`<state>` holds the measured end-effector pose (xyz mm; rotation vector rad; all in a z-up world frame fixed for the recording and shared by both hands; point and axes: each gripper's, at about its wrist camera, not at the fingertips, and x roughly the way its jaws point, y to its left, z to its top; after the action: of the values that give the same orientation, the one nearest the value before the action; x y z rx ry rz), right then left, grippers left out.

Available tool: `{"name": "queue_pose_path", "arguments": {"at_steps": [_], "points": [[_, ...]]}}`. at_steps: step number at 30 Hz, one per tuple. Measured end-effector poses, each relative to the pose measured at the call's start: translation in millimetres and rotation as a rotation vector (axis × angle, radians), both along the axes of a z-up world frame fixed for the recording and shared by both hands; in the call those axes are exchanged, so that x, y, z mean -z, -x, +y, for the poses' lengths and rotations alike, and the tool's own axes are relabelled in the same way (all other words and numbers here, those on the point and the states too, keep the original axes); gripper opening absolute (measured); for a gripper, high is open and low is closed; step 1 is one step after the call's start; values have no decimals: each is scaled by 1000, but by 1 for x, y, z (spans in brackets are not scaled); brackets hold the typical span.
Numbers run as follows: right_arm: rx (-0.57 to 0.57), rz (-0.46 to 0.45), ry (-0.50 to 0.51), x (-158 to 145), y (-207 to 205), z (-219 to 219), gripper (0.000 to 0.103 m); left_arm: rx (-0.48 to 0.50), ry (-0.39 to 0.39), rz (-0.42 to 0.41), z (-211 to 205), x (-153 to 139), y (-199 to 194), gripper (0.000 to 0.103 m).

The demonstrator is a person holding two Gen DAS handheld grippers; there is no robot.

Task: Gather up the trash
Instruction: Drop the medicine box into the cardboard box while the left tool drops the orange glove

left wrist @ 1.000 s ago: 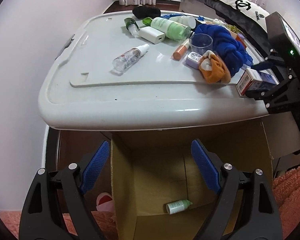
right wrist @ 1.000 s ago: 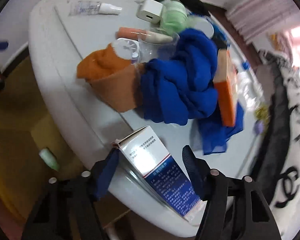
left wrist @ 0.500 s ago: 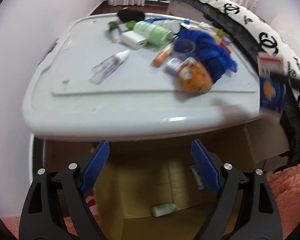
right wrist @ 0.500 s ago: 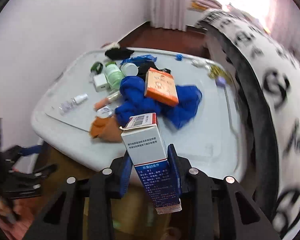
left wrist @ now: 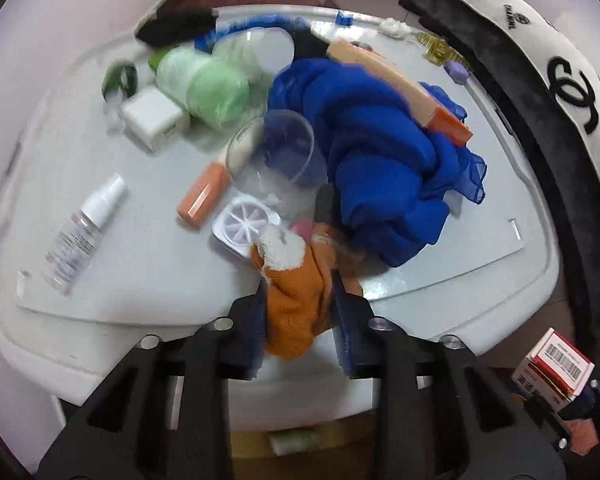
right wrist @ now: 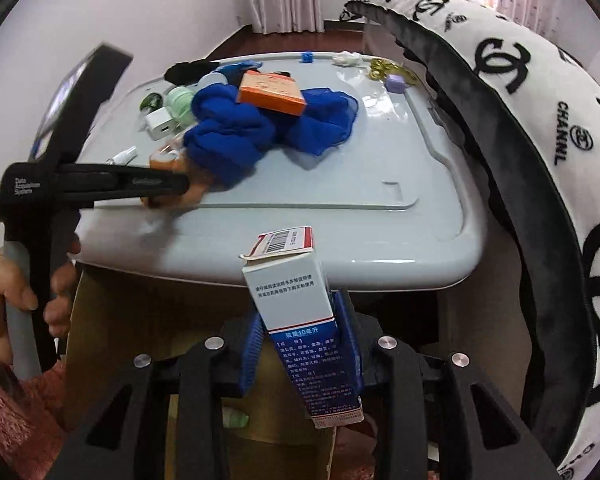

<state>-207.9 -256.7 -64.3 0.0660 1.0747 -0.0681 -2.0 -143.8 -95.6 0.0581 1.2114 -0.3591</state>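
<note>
The right gripper has its jaws closed on a medicine box, long axis upright, barcoded flap up, above the cardboard bin; releasing it there looks next. The left gripper pinches an orange cloth (blurred) at the table edge, ready to lift toward the bin.
</note>
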Motion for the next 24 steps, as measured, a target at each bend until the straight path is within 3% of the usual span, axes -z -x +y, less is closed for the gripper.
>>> {"name": "queue_pose_path", "arguments": {"at_steps": [4, 8, 11, 13, 18, 20, 21, 22, 23, 24], "points": [[20, -28, -23, -6, -1, -7, 35, 35, 33, -13, 12, -14, 17, 21], [-3, -40, -56, -11, 4, -1, 35, 75, 75, -34, 43, -51, 64, 21], [-39, -18, -84, -8, 6, 14, 35, 101, 63, -26, 61, -60, 98, 21], [-70, 15, -106, -1, 9, 28, 35, 98, 18, 1, 76, -49, 123, 21], [-84, 203, -139, 50, 17, 57, 35, 34, -99, 192, 95, 30, 142, 21], [-89, 265, -121, 67, 18, 63, 36, 40, -219, 206, 91, 57, 146, 22], [-100, 293, -108, 75, 17, 65, 37, 50, -241, 229, 89, 65, 147, 25], [-108, 321, -99, 83, 15, 66, 42, 59, -260, 265, 87, 75, 146, 37], [-89, 336, -87, 88, 13, 64, 64, 62, -269, 302, 87, 86, 143, 43], [-62, 349, -74, 91, 10, 61, 80, 51, -274, 307, 87, 89, 141, 56]]}}
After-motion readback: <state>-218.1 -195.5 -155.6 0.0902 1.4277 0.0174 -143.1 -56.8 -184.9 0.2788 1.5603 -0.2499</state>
